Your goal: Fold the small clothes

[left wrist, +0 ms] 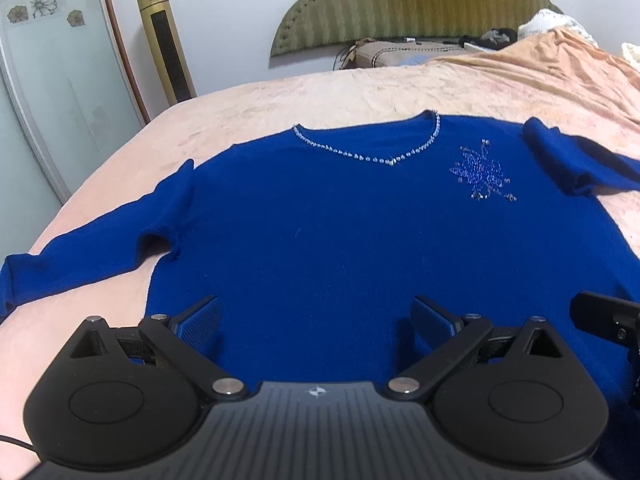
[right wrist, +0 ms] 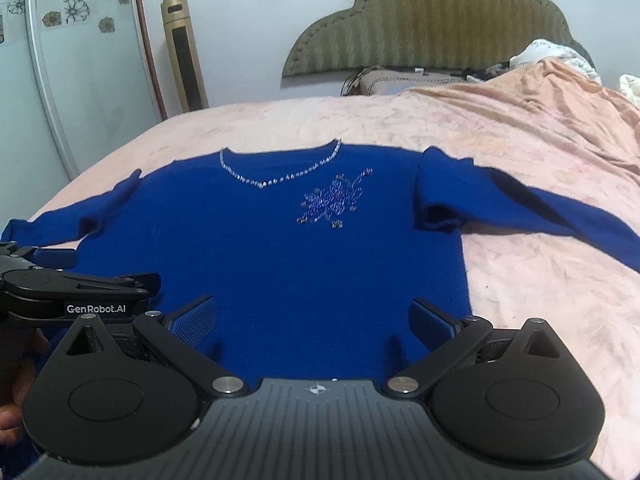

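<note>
The sweater (left wrist: 320, 220) lies flat, front up, on the bed (left wrist: 360, 88), straight ahead of both grippers. The left gripper (left wrist: 316, 320) and right gripper (right wrist: 314, 320) both hold their fingers wide with nothing between them, hovering over the hem.

A pinch here could catch only the top knit layer, so the back would lag and bunch; the beaded collar (left wrist: 368, 156) might snag. The grippers sit close side by side and could knock together.

Left of the left fingers, the sleeve (left wrist: 92, 252) reaches near the bed edge. Right of the right fingers and beyond the collar, the bed offers open room.
</note>
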Tool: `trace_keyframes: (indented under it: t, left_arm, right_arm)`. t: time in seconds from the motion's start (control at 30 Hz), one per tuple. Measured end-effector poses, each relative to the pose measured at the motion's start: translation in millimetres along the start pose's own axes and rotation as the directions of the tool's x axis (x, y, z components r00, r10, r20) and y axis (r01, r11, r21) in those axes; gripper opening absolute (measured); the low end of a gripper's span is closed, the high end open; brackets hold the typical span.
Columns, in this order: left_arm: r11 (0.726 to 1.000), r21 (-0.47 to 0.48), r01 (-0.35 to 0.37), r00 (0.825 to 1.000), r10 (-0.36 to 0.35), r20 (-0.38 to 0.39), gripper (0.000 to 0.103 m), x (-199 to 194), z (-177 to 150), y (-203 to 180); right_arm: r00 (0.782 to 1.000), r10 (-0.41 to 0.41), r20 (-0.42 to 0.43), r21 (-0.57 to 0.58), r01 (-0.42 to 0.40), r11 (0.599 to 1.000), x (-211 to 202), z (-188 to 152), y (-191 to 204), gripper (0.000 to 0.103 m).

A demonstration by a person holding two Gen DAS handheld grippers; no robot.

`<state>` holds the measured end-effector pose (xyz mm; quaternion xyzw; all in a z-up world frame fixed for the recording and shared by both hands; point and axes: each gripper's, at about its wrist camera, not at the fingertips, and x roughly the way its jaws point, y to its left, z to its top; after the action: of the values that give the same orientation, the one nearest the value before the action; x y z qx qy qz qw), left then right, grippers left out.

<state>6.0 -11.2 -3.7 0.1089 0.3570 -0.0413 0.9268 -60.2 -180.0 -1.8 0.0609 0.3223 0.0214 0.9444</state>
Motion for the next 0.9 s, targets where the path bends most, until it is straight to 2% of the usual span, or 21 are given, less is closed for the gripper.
trace_keyframes:
  t: [0.17,0.3,0.9]
  left_arm:
    - [1.0,0.001,-0.008,1.0,0.008,-0.002,0.101,1.0,-1.2,-0.9]
    - [1.0,0.001,-0.015,1.0,0.015,-0.005,0.101,0.9,-2.1,-1.1]
    - [1.0,0.013,-0.027,1.0,0.027,-0.01,0.101,2.9,-2.3,-3.0]
  right_arm:
    - [1.0,0.013,0.018,-0.021,-0.012,1.0,-2.7,-1.2,2.0,0.103]
    - [1.0,-0.015,0.021,-0.034,0.016,0.999,-3.5,-3.8,4.3,0.103]
    - [1.0,-0.02,0.017,-0.014,0.021,1.0,-4.1,-4.3,-0.2,0.103]
